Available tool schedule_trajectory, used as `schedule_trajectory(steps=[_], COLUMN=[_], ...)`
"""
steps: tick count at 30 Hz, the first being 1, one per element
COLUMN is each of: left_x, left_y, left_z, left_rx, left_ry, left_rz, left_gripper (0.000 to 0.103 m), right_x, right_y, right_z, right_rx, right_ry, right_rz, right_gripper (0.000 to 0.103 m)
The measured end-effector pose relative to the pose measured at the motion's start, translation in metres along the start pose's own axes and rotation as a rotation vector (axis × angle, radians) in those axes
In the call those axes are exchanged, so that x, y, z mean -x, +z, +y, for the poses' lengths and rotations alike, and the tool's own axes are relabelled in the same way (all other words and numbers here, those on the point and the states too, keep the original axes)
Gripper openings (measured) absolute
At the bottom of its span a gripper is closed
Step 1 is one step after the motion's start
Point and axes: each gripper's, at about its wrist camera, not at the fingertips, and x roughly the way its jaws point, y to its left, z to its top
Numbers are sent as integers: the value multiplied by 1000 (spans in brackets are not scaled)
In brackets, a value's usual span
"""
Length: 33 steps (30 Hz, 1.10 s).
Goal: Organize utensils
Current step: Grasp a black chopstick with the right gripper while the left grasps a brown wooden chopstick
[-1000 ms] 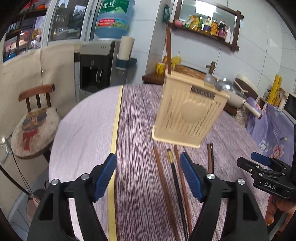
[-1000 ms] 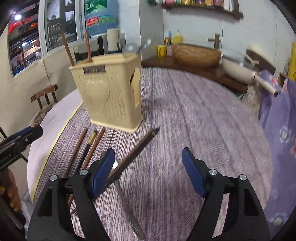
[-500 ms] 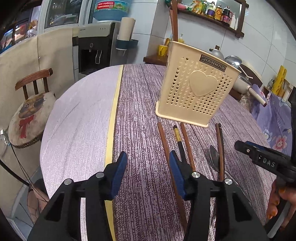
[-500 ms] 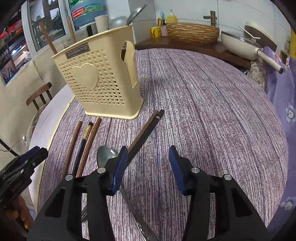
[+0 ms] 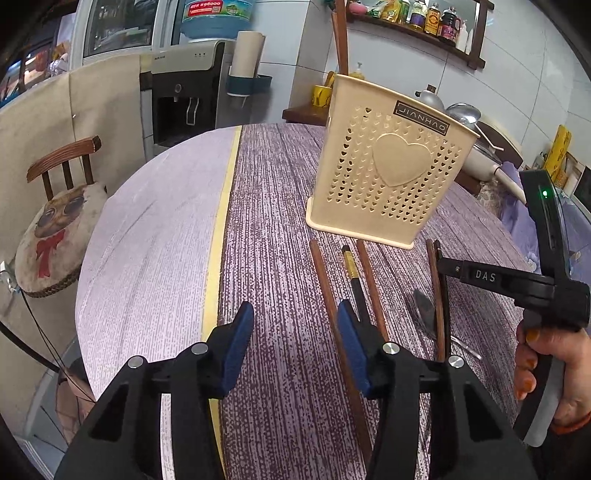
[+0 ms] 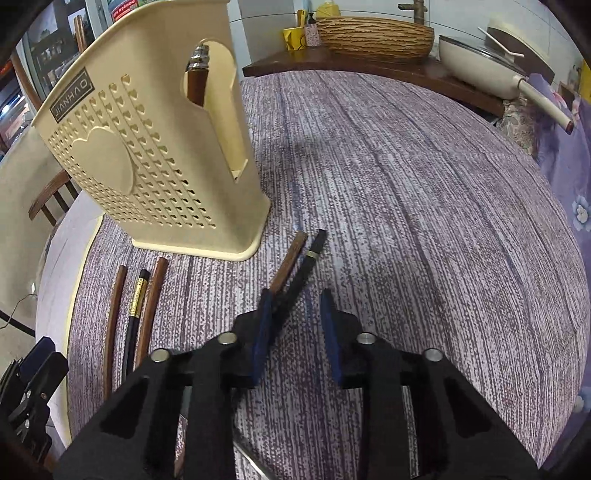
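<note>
Wooden and black chopstick pair (image 6: 297, 264) reaching up from between narrowly parted right tongs (image 6: 295, 334), lower centre; left tongs (image 5: 295, 343) wide, over bare table (image 5: 280, 229).

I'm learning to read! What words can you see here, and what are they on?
"JIANHAO": plate on the cream utensil holder.
"DAS": finger of the right gripper.
"96000", partly blurred: red label on the water bottle.
Shelf bottle labels and the water dispenser's small print: too small to read.
</note>
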Motion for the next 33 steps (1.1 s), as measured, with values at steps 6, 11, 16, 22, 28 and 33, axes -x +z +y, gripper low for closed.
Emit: schedule_trajectory(steps=[6,11,16,22,28,33], left_x=[-2,-12,-27,-52,-66,-71], left_y=[2,11,22,31,30,32], left_z=[0,-6,-16,-28,-36,-40], left_rx=[-5,-21,-45,-77,-85,-102], left_ry=[9,-2,3,36,75,123], left_rz=[8,34,72,139,174,176], left_gripper=[47,47,42,33,26,18], right_x=[-6,-7,-14,-17,-15,-18], right_y=[11,13,19,20,20,23], right_z=[-17,-17,-18,-13,-11,-9], right_rx=[-51,-60,-83,-81,-109,-151], right_ry=[25,34,37,14,-7,-35], right_rz=[42,56,63,63,62,49], right_gripper=[16,16,16,16,16,13])
